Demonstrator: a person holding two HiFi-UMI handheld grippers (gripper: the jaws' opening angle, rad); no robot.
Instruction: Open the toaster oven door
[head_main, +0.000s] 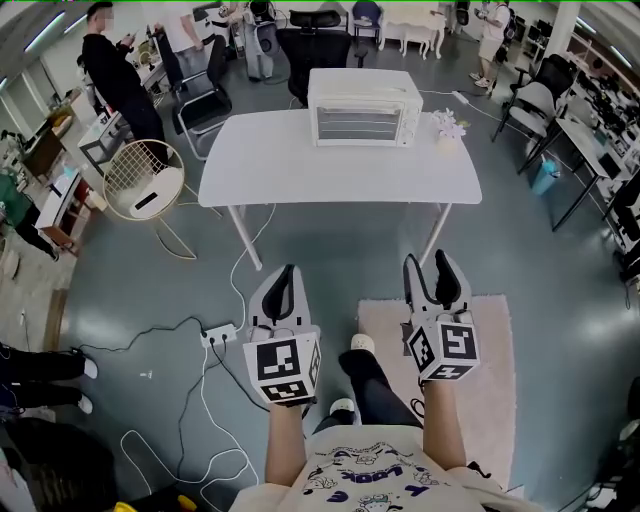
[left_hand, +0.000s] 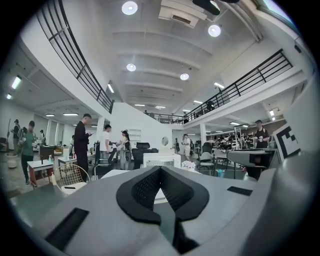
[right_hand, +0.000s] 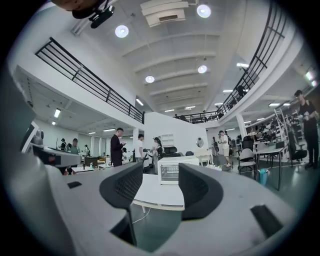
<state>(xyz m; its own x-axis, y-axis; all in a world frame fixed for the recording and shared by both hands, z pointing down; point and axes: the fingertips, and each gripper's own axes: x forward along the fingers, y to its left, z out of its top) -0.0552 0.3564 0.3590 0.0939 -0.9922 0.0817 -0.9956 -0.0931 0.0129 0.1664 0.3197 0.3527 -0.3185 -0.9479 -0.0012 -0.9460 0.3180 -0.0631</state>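
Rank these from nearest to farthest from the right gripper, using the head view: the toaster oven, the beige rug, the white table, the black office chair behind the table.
1. Beige rug, on the floor under the right gripper.
2. White table, ahead across the floor.
3. Toaster oven, toward the table's far edge.
4. Black office chair, beyond the table.

The right gripper (right_hand: 160, 179) is held with its two dark-padded jaws wide apart and nothing between them. Through the gap, farther off, a white toaster oven (right_hand: 178, 171) stands on a white table (right_hand: 159, 196) with its glass door shut, well apart from the jaws. A cable (right_hand: 139, 214) hangs below the table's near edge. Far to the left a person in dark clothes (right_hand: 118, 147) stands looking down at something in hand. To the right are an office chair (right_hand: 245, 159) and a blue bin (right_hand: 262, 176).
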